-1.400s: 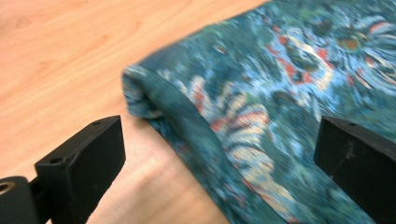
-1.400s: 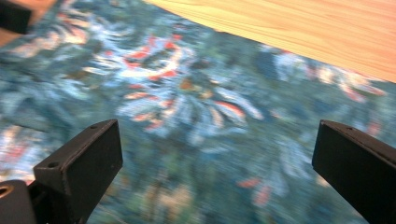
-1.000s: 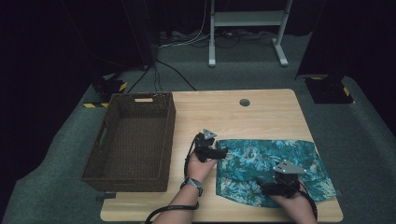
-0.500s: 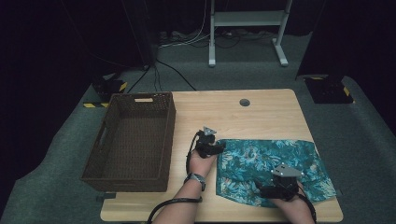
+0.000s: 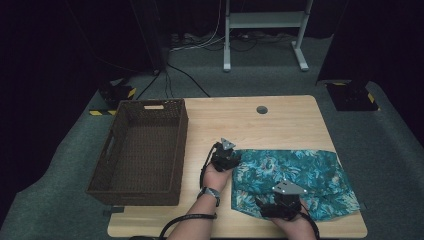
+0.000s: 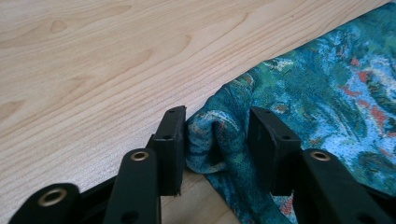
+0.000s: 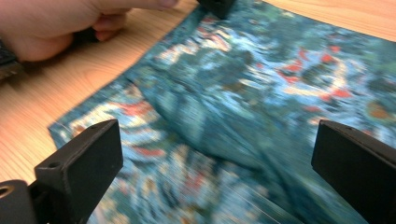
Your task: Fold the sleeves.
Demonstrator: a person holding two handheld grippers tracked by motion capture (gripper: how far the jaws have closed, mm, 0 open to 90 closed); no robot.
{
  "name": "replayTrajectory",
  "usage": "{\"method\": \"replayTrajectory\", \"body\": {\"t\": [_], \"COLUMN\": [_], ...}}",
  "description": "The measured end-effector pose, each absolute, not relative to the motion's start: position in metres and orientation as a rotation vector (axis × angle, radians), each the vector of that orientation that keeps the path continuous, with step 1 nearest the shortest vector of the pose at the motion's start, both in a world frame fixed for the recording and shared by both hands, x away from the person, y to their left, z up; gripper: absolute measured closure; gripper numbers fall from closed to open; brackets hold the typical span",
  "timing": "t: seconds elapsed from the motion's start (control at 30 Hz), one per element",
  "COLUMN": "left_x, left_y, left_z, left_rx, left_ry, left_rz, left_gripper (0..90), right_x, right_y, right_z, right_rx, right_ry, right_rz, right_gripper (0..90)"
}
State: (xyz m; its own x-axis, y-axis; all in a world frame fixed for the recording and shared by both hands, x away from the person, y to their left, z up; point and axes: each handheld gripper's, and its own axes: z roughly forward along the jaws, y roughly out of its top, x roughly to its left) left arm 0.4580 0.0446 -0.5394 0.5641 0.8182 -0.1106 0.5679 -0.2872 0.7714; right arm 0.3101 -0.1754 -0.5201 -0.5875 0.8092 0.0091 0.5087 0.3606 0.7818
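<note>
The teal floral-patterned cloth lies spread almost flat on the table's right half, its left corner bunched up.

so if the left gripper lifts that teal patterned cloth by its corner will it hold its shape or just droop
Most likely droop: the cloth already bunches into a soft fold between the left gripper jaws, which have just been closing on it. It lies flat on the table, so it looks thin and probably light. Dragged, it would likely wrinkle rather than slide whole.

empty wicker basket, wooden table, white stand
</note>
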Motion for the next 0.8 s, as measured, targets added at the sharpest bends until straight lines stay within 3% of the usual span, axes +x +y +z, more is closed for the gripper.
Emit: {"method": "replayTrajectory", "body": {"t": [0.43,0.8], "left_x": [0.461,0.46], "left_y": [0.045,0.045], "left_z": [-0.54,-0.54], "left_rx": [1.984,1.987], "left_ry": [1.096,1.096], "left_rz": [0.36,0.363], "left_gripper": [70.1,70.8], "right_x": [0.311,0.311], "right_y": [-0.126,-0.1], "right_z": [-0.523,-0.53], "right_rx": [1.098,1.048], "right_ry": [2.276,2.326], "right_rz": [1.064,1.021], "right_gripper": [11.1,14.4]}}
